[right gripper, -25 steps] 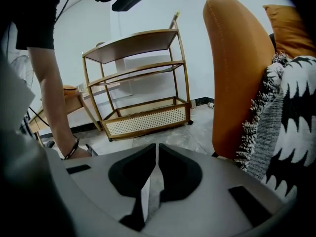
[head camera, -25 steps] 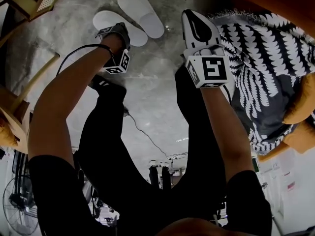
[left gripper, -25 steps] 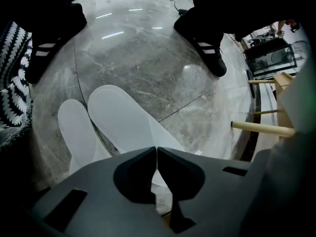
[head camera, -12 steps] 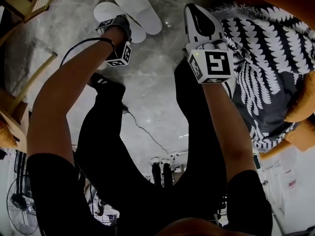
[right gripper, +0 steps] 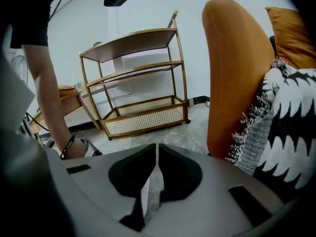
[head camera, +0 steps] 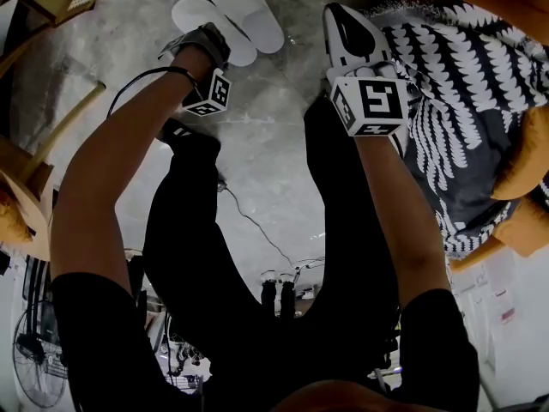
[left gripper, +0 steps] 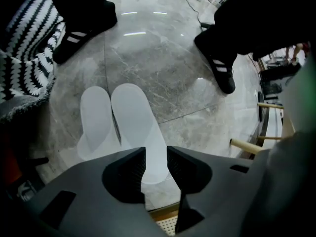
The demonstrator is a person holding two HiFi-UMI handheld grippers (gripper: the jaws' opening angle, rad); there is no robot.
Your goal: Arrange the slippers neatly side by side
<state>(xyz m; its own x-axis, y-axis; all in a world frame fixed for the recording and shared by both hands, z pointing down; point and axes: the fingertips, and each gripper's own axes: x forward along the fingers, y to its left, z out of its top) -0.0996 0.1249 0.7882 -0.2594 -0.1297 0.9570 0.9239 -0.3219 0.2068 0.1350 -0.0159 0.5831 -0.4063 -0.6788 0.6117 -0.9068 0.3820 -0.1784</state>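
Note:
Two white slippers lie side by side and touching on the grey marble floor, the left slipper (left gripper: 95,122) (head camera: 206,24) and the right slipper (left gripper: 136,125) (head camera: 247,11). My left gripper (left gripper: 156,156) (head camera: 199,43) hovers over their near ends and points steeply down. Its jaws have just been opening. The right slipper's end shows through the gap, below the pads and not pressed by them. My right gripper (right gripper: 157,149) (head camera: 343,28) is shut on nothing, held off to the right beside the sofa.
An orange sofa (right gripper: 237,73) with a black-and-white throw (head camera: 463,101) fills the right side. A wood and rattan shelf (right gripper: 143,107) stands beyond. The person's black shoes (left gripper: 219,70) and a floor cable (head camera: 253,226) are near the slippers. Wooden chair legs (head camera: 51,136) are at the left.
The left gripper has let go of the nearer slipper and drawn back a little above it. The two slippers now lie together. The right gripper has stayed put.

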